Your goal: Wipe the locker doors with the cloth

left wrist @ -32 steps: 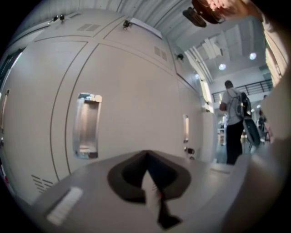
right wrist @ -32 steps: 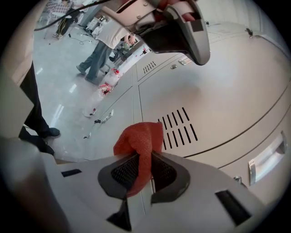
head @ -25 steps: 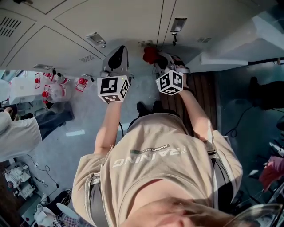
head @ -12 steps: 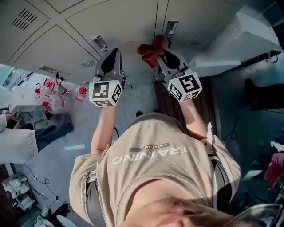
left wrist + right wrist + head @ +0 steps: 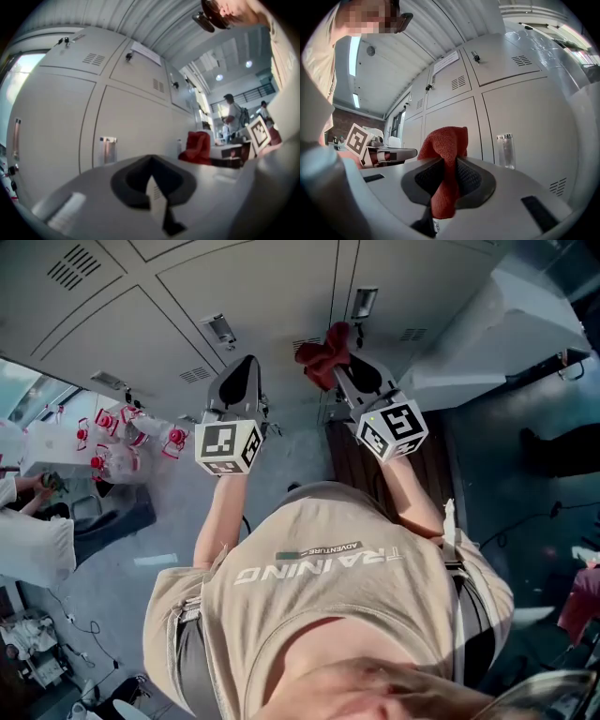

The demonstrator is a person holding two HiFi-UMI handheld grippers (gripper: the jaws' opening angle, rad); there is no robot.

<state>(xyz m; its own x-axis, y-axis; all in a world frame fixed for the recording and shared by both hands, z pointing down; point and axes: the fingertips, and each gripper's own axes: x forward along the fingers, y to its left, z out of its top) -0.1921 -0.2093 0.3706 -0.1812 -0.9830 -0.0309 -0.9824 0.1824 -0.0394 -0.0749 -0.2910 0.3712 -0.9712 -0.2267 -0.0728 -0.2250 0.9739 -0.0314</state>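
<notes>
Grey locker doors (image 5: 272, 287) fill the top of the head view. A red cloth (image 5: 323, 345) is bunched against the seam between two doors, just below a metal handle (image 5: 363, 303). My right gripper (image 5: 339, 364) is shut on it. In the right gripper view the cloth (image 5: 446, 140) stands up out of the closed jaws in front of the lockers (image 5: 520, 117). My left gripper (image 5: 240, 373) is shut with nothing in it, held near the door to the left, apart from the cloth. In the left gripper view the cloth (image 5: 198, 147) shows off to the right.
Each door has a handle (image 5: 107, 150) and vent slots (image 5: 93, 58). Bottles with red caps (image 5: 131, 427) stand on the floor at the left. A dark wooden bench (image 5: 431, 456) lies to the right. A person in white (image 5: 33, 545) is at the left edge.
Both grippers have risen toward the locker doors. The right one has carried the red cloth up to the seam below the handle, and its marker cube has swung right.
</notes>
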